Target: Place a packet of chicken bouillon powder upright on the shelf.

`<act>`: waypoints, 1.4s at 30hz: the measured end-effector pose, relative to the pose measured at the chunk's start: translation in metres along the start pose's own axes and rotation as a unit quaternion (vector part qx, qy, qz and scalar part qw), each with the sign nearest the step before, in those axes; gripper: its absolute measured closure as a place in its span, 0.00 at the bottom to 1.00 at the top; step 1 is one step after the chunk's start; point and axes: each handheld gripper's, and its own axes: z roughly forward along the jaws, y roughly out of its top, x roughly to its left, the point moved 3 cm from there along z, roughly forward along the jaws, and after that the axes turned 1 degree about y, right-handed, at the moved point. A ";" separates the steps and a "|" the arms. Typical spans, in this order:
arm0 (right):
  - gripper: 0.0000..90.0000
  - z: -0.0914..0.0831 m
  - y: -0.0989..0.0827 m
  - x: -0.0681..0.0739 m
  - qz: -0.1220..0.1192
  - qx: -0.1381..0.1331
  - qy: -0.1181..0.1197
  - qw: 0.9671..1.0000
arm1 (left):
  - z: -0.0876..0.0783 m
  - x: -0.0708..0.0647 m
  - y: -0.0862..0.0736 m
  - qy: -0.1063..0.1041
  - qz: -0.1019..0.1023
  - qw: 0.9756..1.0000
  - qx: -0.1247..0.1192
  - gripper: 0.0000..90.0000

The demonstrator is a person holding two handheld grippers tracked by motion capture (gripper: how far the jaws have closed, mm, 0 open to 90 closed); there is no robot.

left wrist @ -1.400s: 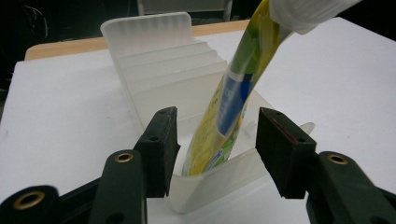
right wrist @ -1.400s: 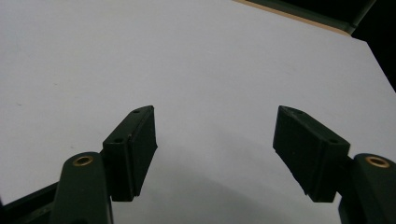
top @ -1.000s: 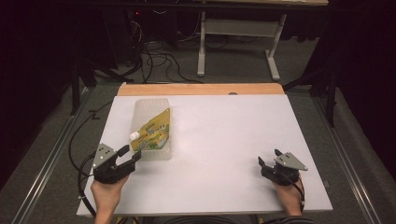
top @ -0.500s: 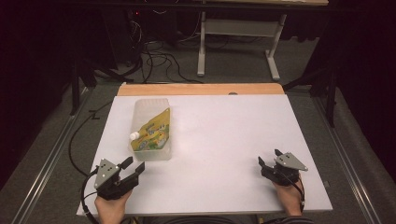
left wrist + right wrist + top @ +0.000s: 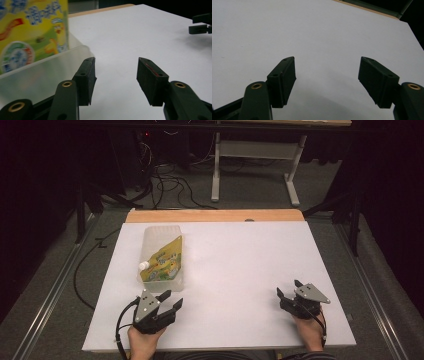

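one clear tub (image 5: 163, 254), one yellow pouch (image 5: 162, 264), two tools and one white table (image 5: 240, 270).

A white table (image 5: 240, 270) carries a clear plastic tub (image 5: 161, 279) near its left edge.

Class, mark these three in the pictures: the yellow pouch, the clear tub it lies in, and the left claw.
Pouch (image 5: 164, 262), high view, on its printed yellow face.
Tub (image 5: 154, 231), high view, on its bare far end.
Left claw (image 5: 170, 301), high view, midway between its two open tips.
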 end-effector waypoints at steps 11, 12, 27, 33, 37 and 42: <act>0.34 0.000 0.000 0.000 0.000 0.000 0.001 1.000 | 0.043 -0.019 -0.002 -0.034 0.011 0.999 0.018 0.55; 0.34 0.000 0.000 0.000 0.000 0.000 0.001 1.000 | 0.046 -0.020 -0.003 -0.036 0.013 0.999 0.020 0.55; 0.34 0.000 0.000 0.000 0.001 -0.001 0.000 1.000 | 0.071 -0.023 -0.007 -0.045 0.000 0.998 0.038 0.54; 0.34 0.000 0.000 0.001 -0.002 0.000 0.001 1.000 | 0.081 -0.023 -0.011 -0.039 0.002 0.998 0.049 0.54; 0.34 0.000 0.000 0.000 0.001 -0.001 0.000 1.000 | 0.084 -0.023 -0.012 -0.033 0.002 0.998 0.051 0.54; 0.34 0.000 0.000 0.000 -0.002 0.001 0.001 1.000 | 0.085 -0.023 -0.013 -0.026 0.000 0.998 0.054 0.52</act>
